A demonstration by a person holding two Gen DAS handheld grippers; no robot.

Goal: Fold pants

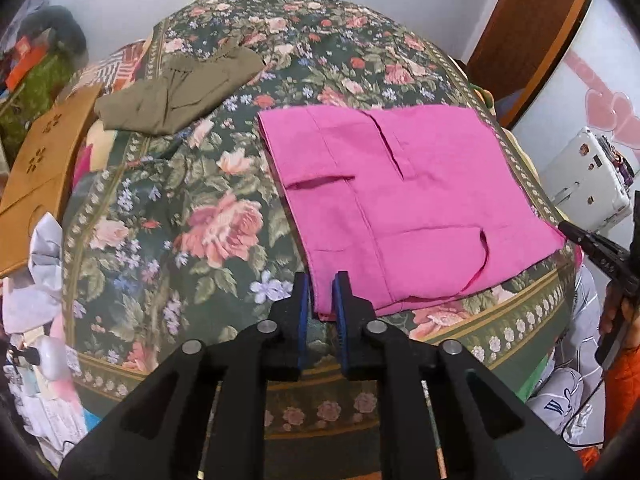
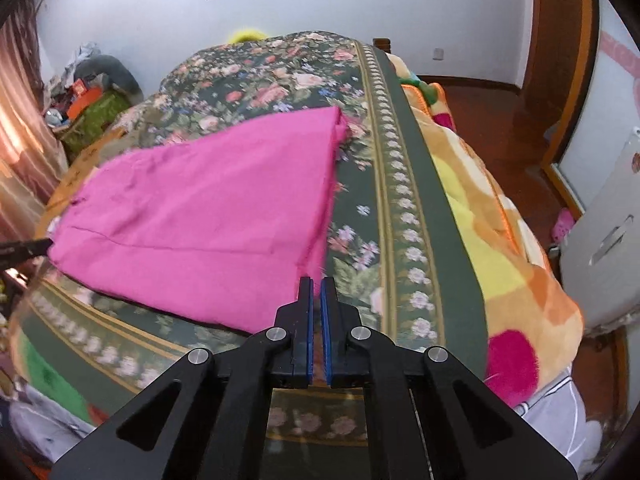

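Observation:
The pink pants lie folded flat in a rough rectangle on the floral bedspread. They also show in the right wrist view. My left gripper is open a little, empty, right at the near left corner of the pants. My right gripper has its jaws nearly closed with a thin gap, holding nothing, just off the near right corner of the pants. The right gripper's tip also shows at the right edge of the left wrist view.
Folded olive-green pants lie at the far left of the bed. A brown cardboard piece sits off the left edge. A white sewing machine stands at the right. An orange-yellow blanket hangs along the bed's right side.

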